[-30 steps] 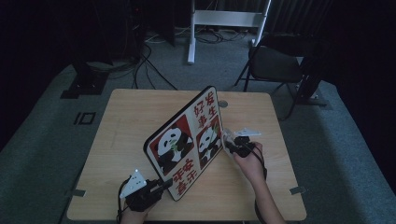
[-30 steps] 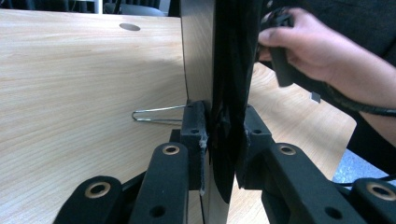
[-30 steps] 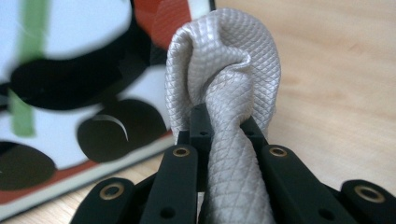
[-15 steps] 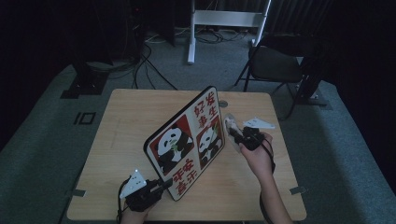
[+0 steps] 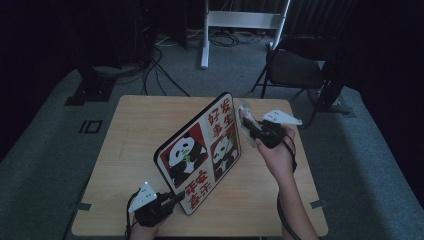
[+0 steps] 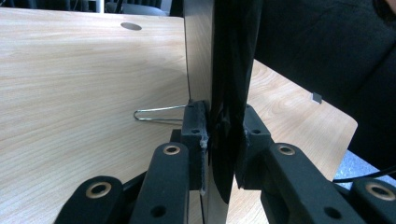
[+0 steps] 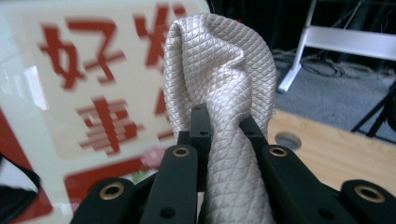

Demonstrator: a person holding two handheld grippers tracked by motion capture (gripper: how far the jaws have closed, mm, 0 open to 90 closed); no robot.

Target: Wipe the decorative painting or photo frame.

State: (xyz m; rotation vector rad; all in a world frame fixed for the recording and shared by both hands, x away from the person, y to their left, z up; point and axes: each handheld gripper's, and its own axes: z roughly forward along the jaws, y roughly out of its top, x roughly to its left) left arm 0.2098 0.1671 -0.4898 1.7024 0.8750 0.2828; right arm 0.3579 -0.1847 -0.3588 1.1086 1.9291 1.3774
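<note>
A picture board (image 5: 200,150) with pandas and red characters stands on edge, tilted, on the wooden table (image 5: 135,130). My left gripper (image 5: 172,199) is shut on its lower near corner; in the left gripper view the pads (image 6: 196,126) clamp the board's edge (image 6: 201,56). My right gripper (image 5: 248,127) is raised beside the board's upper right part and is shut on a cream quilted cloth (image 5: 244,112). In the right gripper view the bunched cloth (image 7: 219,70) rises from between the jaws, right in front of the board's printed face (image 7: 93,93).
A thin wire clip (image 6: 154,114) lies on the table behind the board's foot. The tabletop has a round hole (image 7: 287,139). Beyond the table stand a dark chair (image 5: 295,70) and a white frame (image 5: 240,20), with cables on the grey floor.
My right gripper has risen with the cloth, from beside the board's middle right edge to near its top. The left gripper and the board have stayed put.
</note>
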